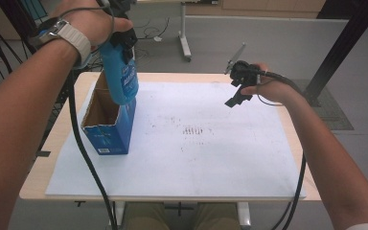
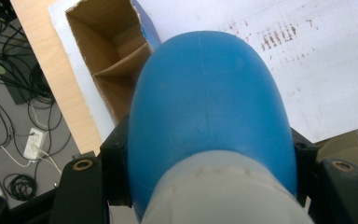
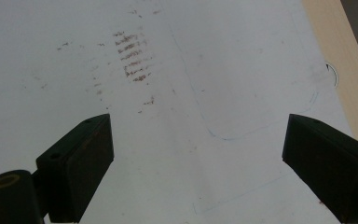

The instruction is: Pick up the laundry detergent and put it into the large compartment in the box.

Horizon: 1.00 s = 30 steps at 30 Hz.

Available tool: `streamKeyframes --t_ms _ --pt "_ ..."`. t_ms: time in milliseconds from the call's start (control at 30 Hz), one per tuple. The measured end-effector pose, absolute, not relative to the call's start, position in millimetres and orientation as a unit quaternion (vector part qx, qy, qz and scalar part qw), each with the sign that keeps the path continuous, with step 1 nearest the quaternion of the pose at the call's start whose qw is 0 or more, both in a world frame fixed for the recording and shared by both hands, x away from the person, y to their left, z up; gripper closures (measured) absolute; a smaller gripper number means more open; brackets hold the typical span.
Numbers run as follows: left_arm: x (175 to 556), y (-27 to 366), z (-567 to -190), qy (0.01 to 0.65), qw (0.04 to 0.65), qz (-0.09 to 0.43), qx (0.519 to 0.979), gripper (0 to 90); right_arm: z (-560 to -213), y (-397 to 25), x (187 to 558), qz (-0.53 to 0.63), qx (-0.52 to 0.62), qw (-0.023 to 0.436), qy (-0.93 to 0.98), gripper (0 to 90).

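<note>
Holding the blue bottle (image 1: 120,76) upright over the open blue carton (image 1: 109,120) at about nine o'clock on the white sheet (image 1: 211,158); left gripper (image 1: 124,36) clamped on the bottle's neck end, jaws pressing both sides. Lowering straight, keeping the base centred on the compartment nearest the divider (image 2: 121,63), watching the torn cardboard rim. Over at two o'clock, right gripper (image 1: 237,96) hovering above the sheet, jaws spread wide, gripping nothing. Probably worth steadying the carton with it before releasing.
</note>
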State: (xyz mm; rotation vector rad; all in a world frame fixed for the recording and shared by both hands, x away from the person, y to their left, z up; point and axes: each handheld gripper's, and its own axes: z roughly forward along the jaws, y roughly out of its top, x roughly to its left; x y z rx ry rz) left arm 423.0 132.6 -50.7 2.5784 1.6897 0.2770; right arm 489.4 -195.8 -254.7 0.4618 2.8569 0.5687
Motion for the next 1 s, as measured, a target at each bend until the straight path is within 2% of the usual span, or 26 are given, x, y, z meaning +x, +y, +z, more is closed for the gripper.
streamKeyframes --t_ms 1000 --pt "426.3 156.8 -51.0 0.59 0.02 0.09 0.802 37.9 -254.9 -197.0 488.9 0.19 0.157 0.096 0.964 8.7"
